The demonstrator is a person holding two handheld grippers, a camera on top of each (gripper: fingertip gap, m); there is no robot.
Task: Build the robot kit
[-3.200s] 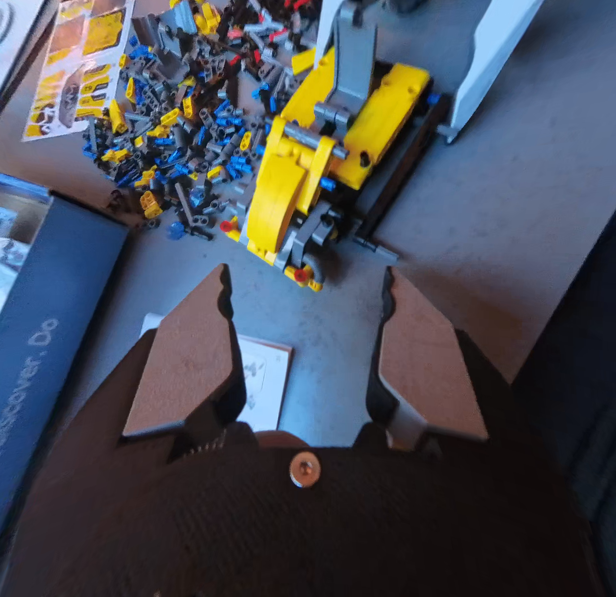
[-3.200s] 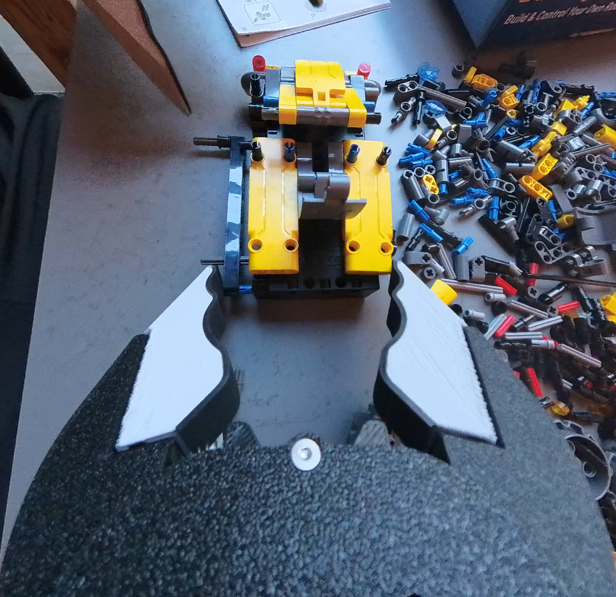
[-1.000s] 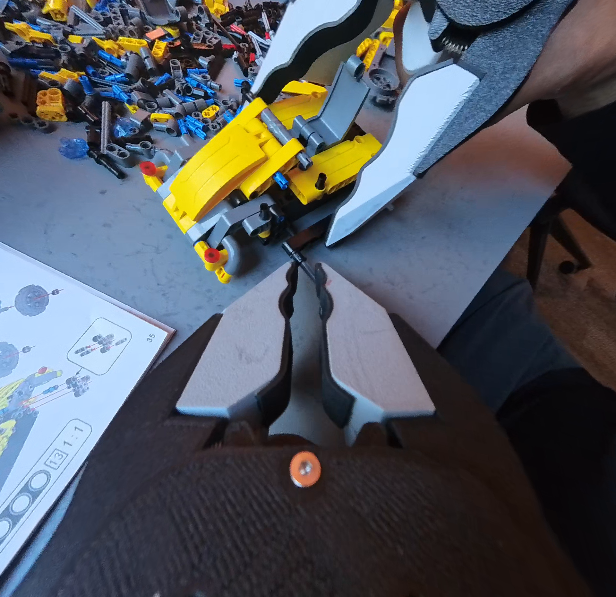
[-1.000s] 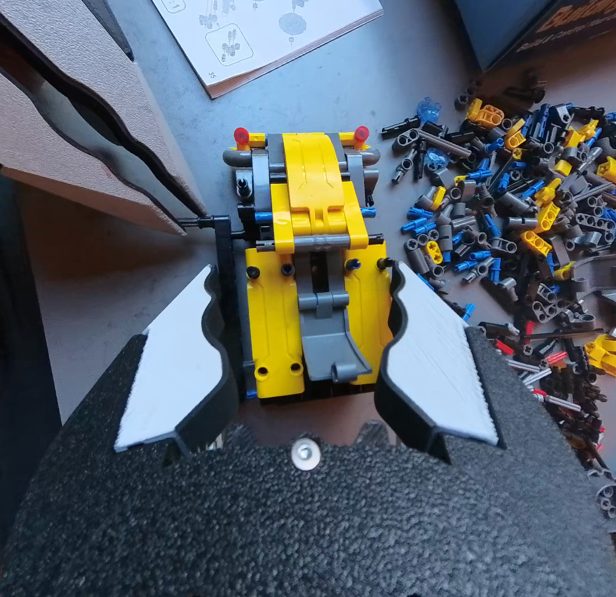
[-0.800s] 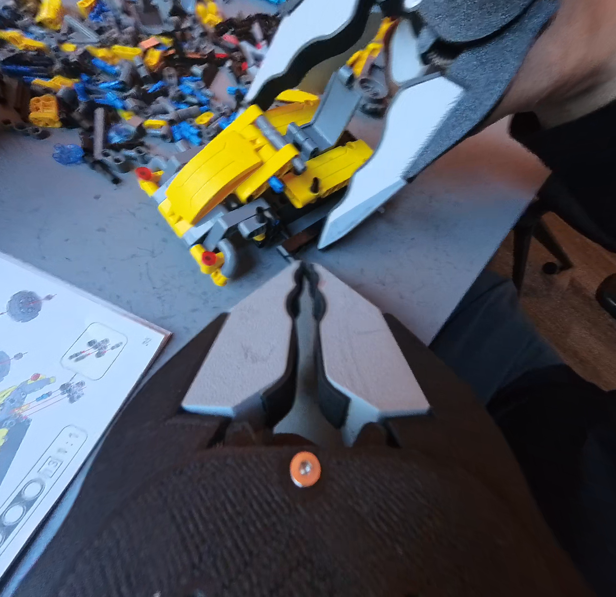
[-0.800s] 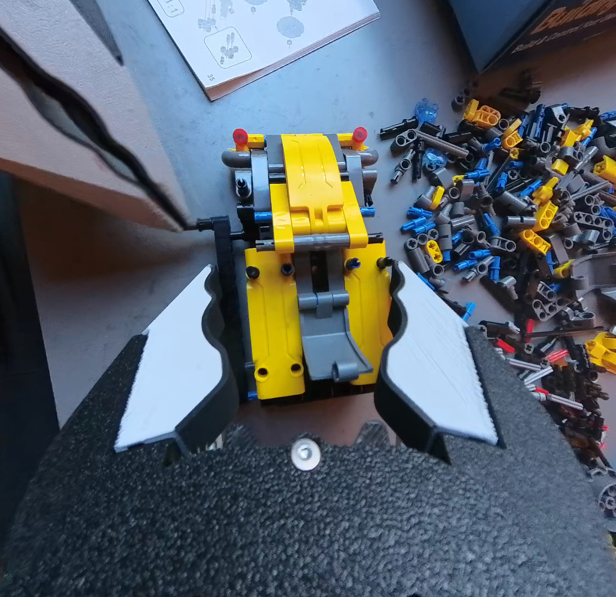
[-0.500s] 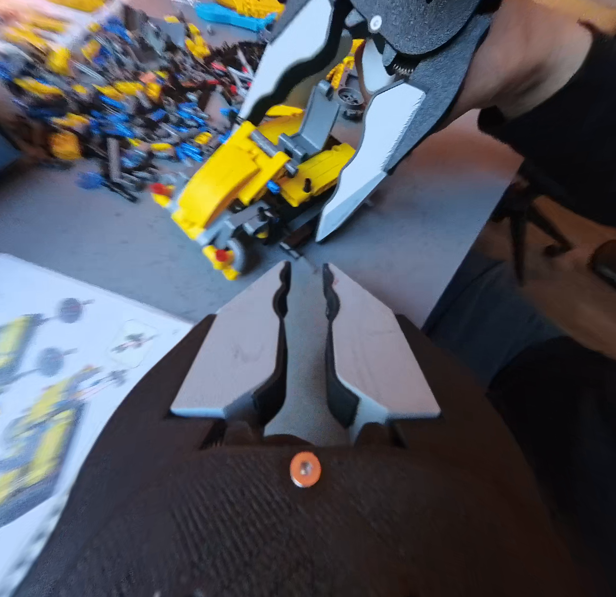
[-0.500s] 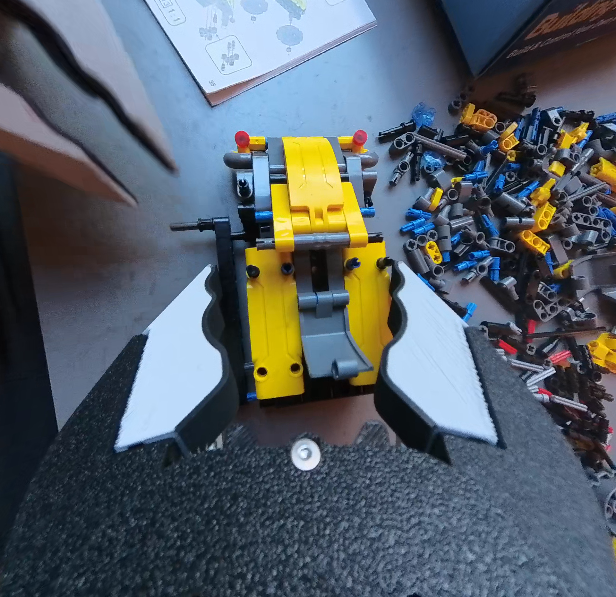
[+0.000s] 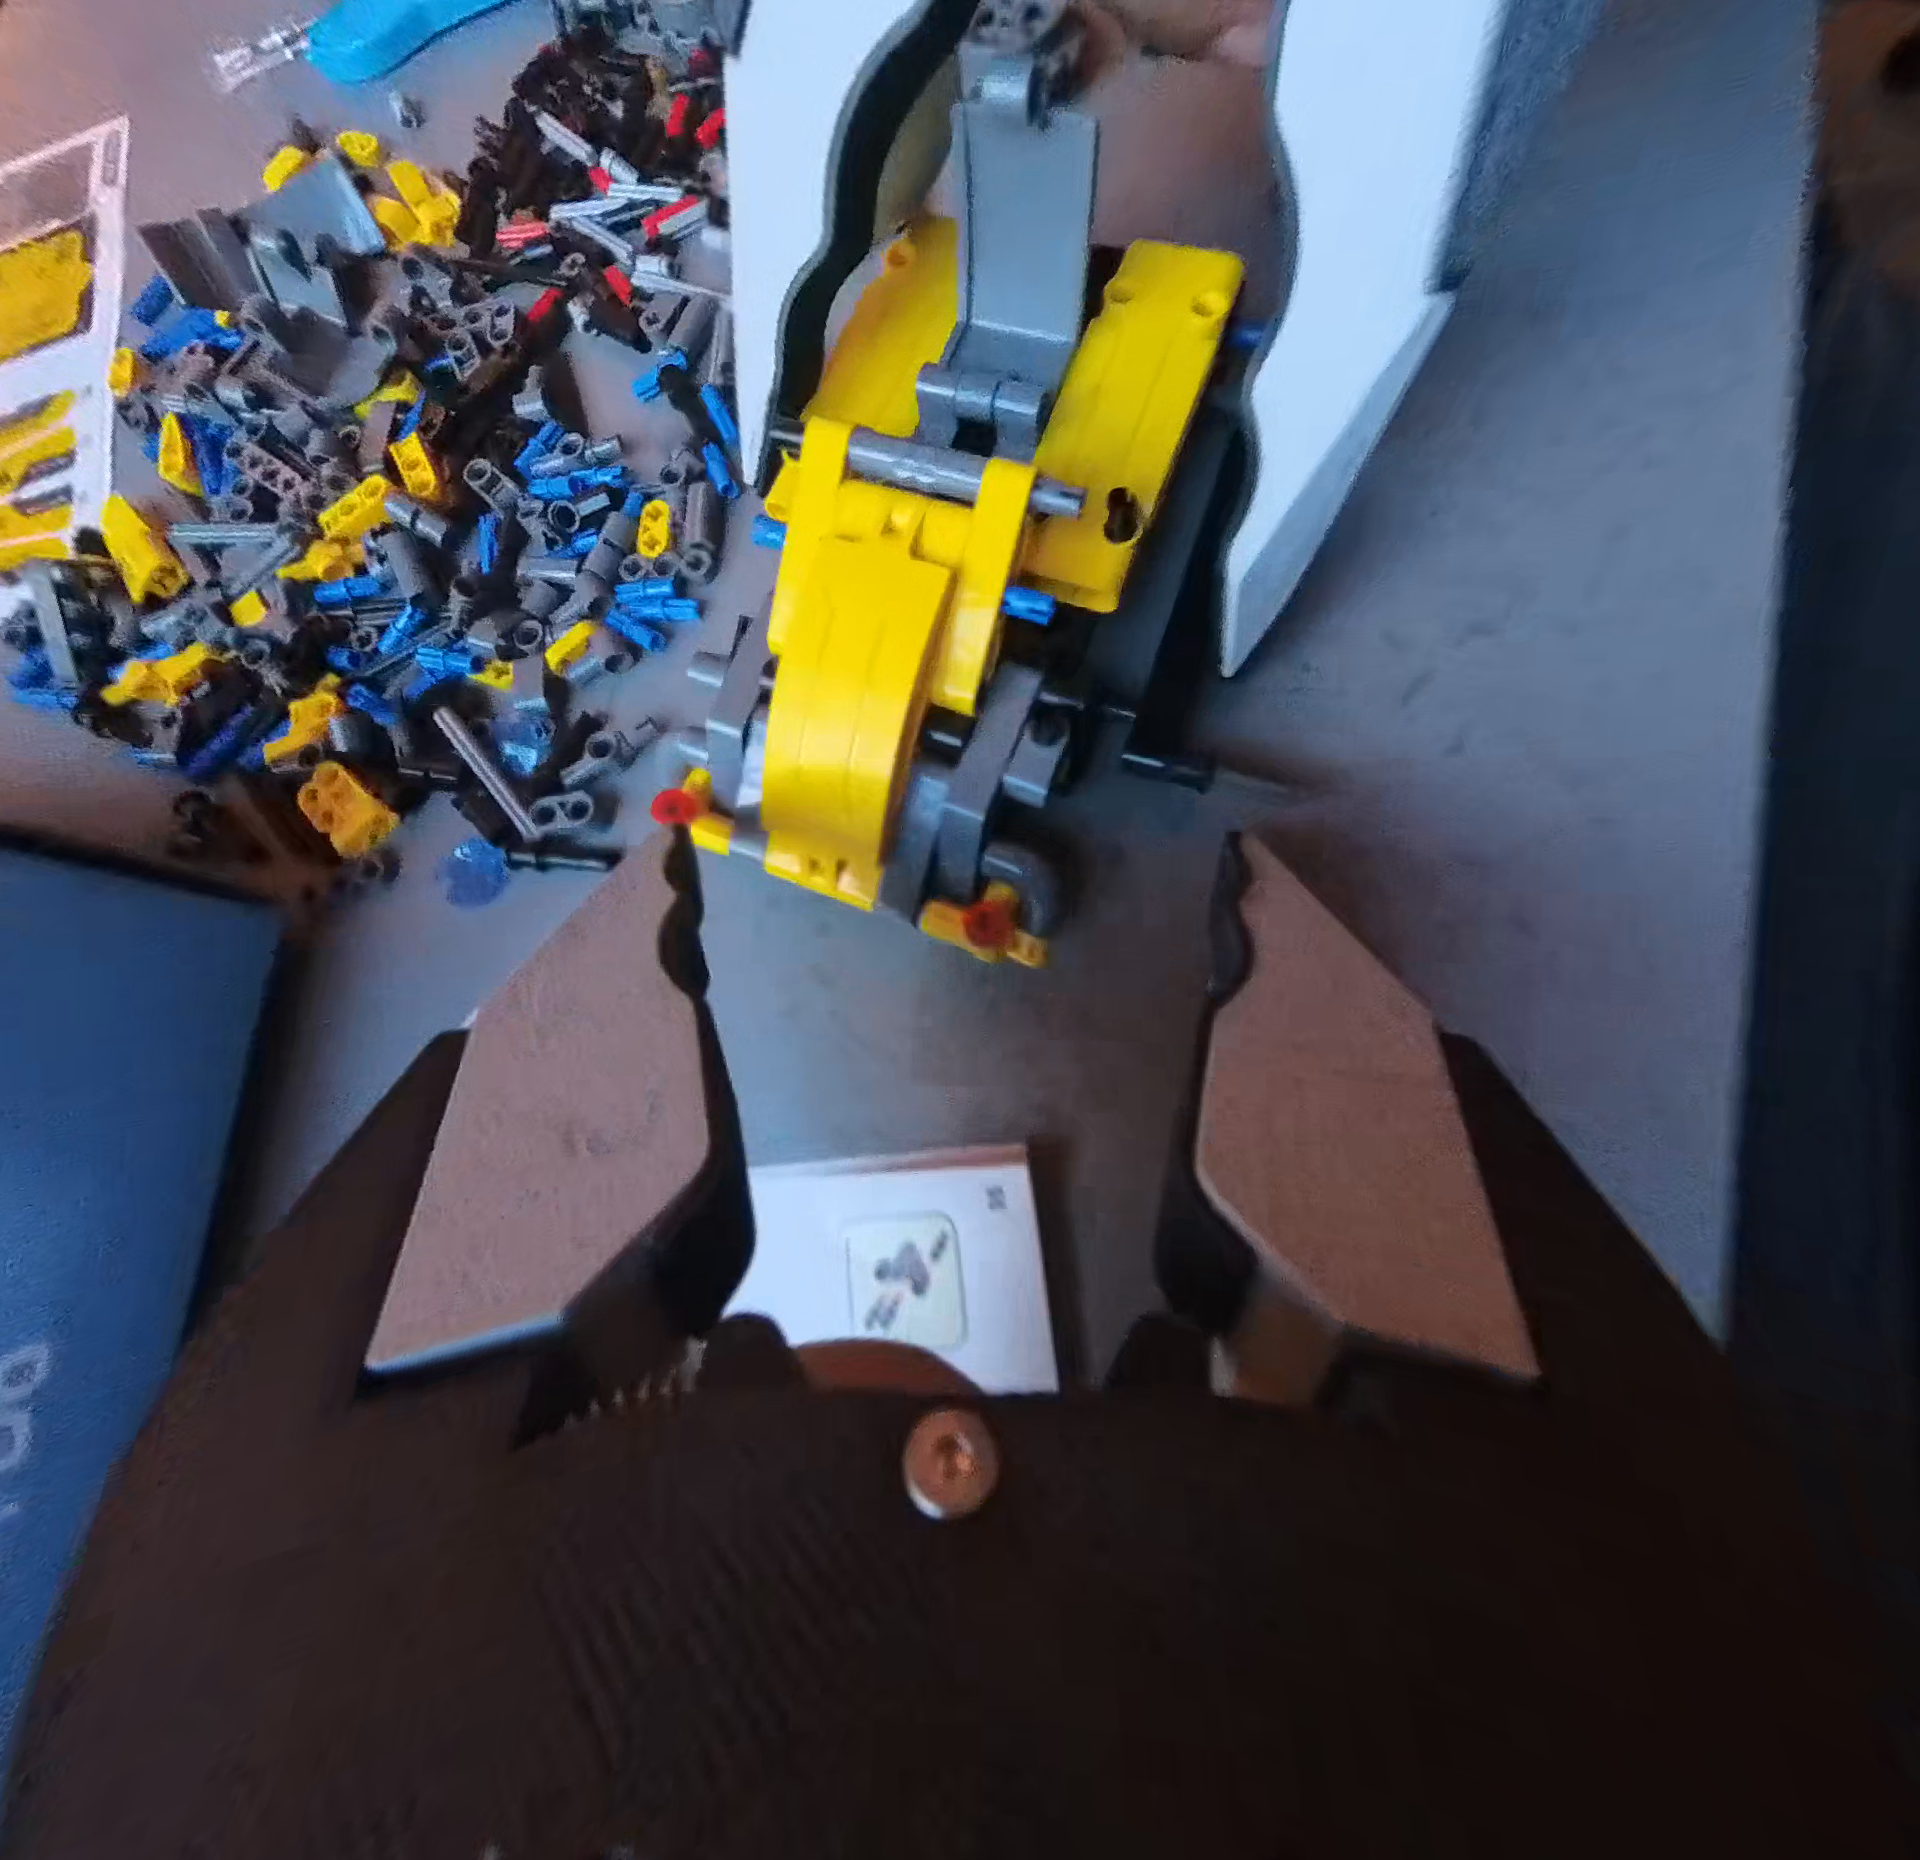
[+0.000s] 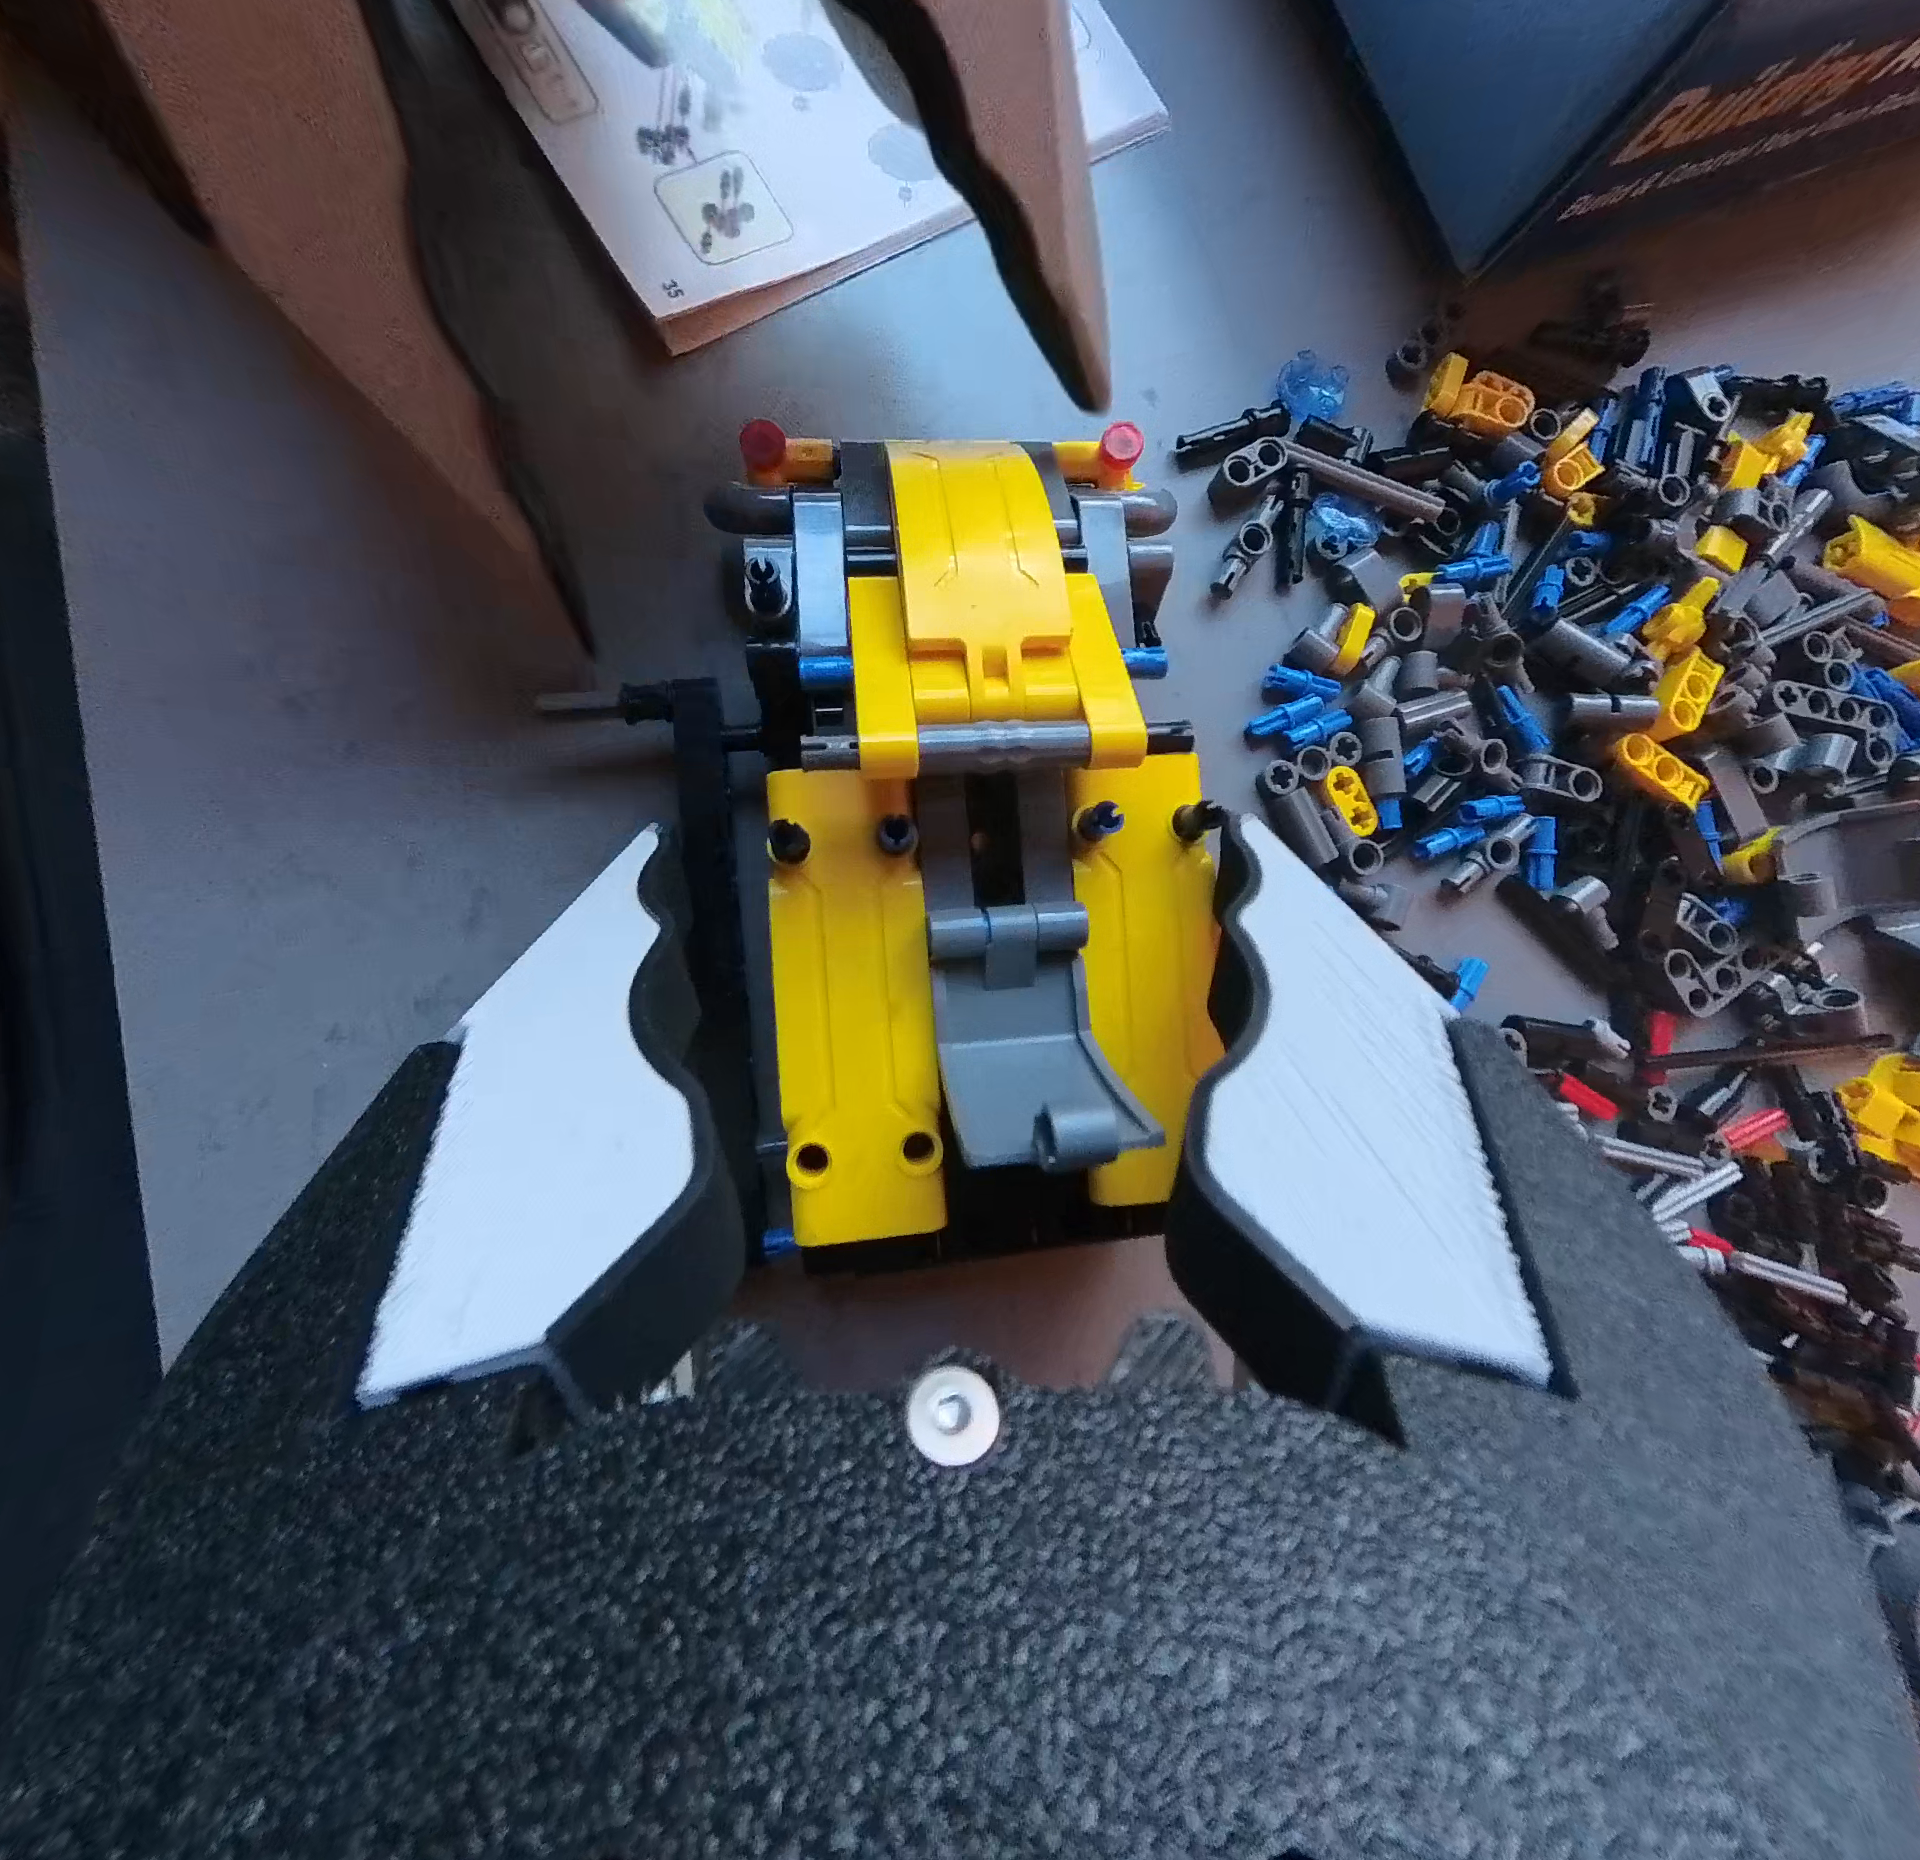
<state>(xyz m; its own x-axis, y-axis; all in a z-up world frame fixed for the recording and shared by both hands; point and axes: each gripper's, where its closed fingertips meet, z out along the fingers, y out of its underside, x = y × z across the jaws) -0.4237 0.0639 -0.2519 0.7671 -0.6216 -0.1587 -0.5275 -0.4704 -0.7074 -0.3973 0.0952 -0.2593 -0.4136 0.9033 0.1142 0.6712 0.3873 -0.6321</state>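
Note:
A yellow and grey brick-built vehicle model lies on the grey table. My right gripper is open. Its white fingers straddle the model's rear, close along both sides. A black axle stub sticks out of the model's left side. My left gripper is open and empty, its brown fingers spread just short of the model's front end. In the right wrist view the left gripper hovers over the model's front.
A big pile of small loose parts lies right of the model, and also shows in the left wrist view. An instruction booklet and a dark blue box lie beyond. The table edge runs close beside the model.
My left gripper was nearly shut at the axle stub on the model's side. It has opened wide and swung round to the model's front. My right gripper has stayed around the model.

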